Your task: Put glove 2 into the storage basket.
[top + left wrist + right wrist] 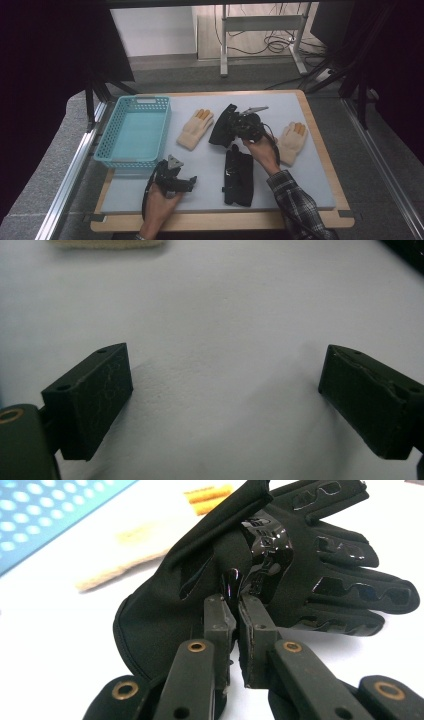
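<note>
Pale grey counter (pixel 310 165) with wooden rim fills middle of room, dark curtains at sides. Turquoise basket (pixel 134 131) at counter's left. Black glove (pixel 280 565) near counter centre, pinched at glossy palm fold by right claw (pixel 235 615), jaws clenched tight on fabric. Second black glove (pixel 238 177) lies flat just below. Cream gloves (pixel 195 128) either side. Left claw (pixel 225 385) over bare counter near front edge, jaws spread wide, released, holding nothing.
</note>
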A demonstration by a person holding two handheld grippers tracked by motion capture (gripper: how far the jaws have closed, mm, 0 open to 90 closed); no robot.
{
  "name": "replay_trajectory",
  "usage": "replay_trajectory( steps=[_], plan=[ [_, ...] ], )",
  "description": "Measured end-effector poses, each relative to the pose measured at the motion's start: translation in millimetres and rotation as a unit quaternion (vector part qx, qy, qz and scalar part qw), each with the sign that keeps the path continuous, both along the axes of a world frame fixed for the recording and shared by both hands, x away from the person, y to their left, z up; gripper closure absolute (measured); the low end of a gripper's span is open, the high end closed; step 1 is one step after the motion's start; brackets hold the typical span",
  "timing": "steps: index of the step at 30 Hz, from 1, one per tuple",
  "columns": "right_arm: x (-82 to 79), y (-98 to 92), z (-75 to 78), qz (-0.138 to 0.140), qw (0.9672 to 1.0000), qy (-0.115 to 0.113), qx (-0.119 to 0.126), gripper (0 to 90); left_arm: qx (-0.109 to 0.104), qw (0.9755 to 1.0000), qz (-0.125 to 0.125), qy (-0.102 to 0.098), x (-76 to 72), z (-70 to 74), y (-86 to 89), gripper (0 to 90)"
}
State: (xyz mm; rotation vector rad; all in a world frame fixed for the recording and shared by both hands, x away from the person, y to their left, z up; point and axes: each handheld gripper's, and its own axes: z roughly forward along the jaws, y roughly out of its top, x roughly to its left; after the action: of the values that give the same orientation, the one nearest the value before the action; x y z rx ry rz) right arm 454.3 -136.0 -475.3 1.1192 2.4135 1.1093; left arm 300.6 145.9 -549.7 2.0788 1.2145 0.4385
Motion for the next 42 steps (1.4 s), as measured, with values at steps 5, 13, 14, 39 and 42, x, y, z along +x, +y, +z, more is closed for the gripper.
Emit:
replay_trajectory(
  steps=[5, 13, 14, 39, 42],
  plan=[
    [-26.3, -28.4, 30.5, 0.008, 0.9999, -0.004, 0.012, 82.2, 0.000, 1.0000, -0.001, -0.001, 0.0, -0.1, 0.1, 7.3],
    [-65.1, -78.0, 38.5, 0.014, 0.9994, 0.019, -0.025, 81.2, -0.002, 1.0000, 0.001, -0.001, 0.0, -0.2, -0.3, 7.3],
    [-67.9, -83.1, 35.3, 0.015, 0.9991, 0.026, -0.029, 81.1, 0.001, 1.0000, -0.001, 0.000, 0.0, 0.0, 0.1, 7.3],
    [-38.7, -39.1, 22.9, 0.024, 0.9997, -0.003, -0.007, 64.8, -0.002, 1.0000, 0.001, -0.001, 0.0, -0.2, -0.2, 7.2],
    [-28.1, -20.6, 24.0, 0.034, 0.9994, -0.007, 0.001, 60.8, -0.002, 1.0000, 0.001, -0.001, 0.0, -0.2, -0.2, 7.3]
  ],
)
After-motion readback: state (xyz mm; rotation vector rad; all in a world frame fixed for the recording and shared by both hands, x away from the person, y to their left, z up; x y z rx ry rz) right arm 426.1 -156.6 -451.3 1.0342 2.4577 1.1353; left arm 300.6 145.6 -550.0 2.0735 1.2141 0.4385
